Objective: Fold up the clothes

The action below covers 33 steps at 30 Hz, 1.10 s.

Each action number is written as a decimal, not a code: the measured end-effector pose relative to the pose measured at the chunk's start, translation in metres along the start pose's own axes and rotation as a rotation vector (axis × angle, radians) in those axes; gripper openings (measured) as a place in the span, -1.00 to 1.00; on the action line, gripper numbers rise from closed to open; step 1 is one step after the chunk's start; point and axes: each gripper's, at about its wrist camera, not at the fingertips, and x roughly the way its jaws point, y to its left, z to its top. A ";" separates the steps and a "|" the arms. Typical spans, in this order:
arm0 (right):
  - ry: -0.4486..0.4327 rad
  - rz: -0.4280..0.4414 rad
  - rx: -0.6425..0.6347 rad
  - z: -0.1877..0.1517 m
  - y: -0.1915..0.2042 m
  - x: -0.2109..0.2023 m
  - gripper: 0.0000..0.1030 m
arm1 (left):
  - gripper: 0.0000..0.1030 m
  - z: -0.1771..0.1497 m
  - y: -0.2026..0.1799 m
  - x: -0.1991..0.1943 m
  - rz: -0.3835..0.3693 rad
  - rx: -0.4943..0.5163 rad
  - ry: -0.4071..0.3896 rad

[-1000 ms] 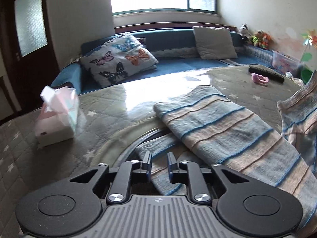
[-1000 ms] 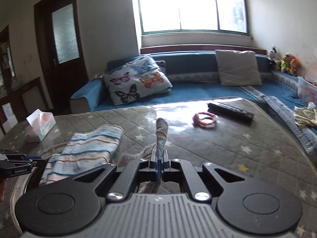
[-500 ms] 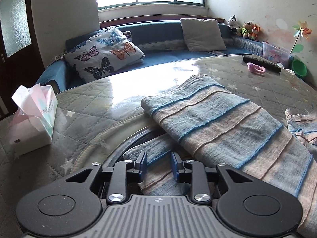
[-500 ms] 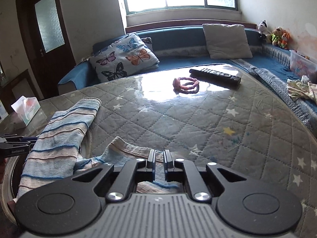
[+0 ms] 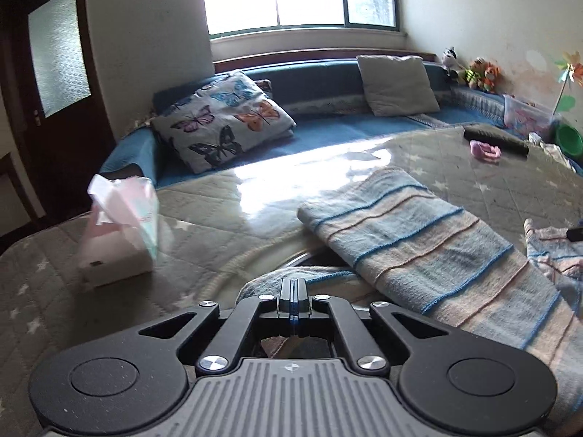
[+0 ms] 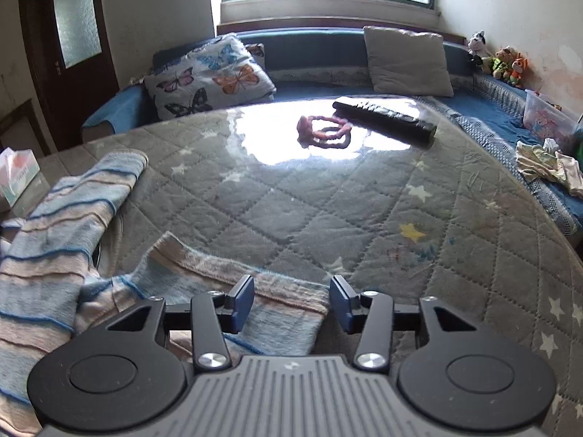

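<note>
A: Start at the left. What sits at nine o'clock on the table?

B: A tissue box [image 5: 120, 244] on the quilted table cover [image 6: 328, 196]. Near it, at six o'clock in the left wrist view, the left gripper [image 5: 292, 293] has its fingers pressed together, pinching a near edge of the striped garment [image 5: 430, 251].

A: Position of the garment?

B: It lies on the cover. One folded band runs from twelve o'clock toward four o'clock of the left gripper. Another part lies flat under the right gripper [image 6: 291, 300].

A: State of the right gripper?

B: Fingers spread wide, nothing between the pads. The garment's hem lies just below and between them; contact cannot be confirmed.

A: Beyond it?

B: At twelve o'clock, a pink ring toy [image 6: 322, 133]. At one o'clock, touching or just beside it, a black remote control [image 6: 386, 114]. Behind the table, a blue sofa [image 6: 320, 91] carries a butterfly cushion [image 6: 207, 76].
</note>
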 end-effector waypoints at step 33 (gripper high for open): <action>-0.011 -0.054 0.002 -0.073 -0.050 -0.139 -0.68 | -0.91 -0.117 0.078 -0.196 0.220 -0.238 0.252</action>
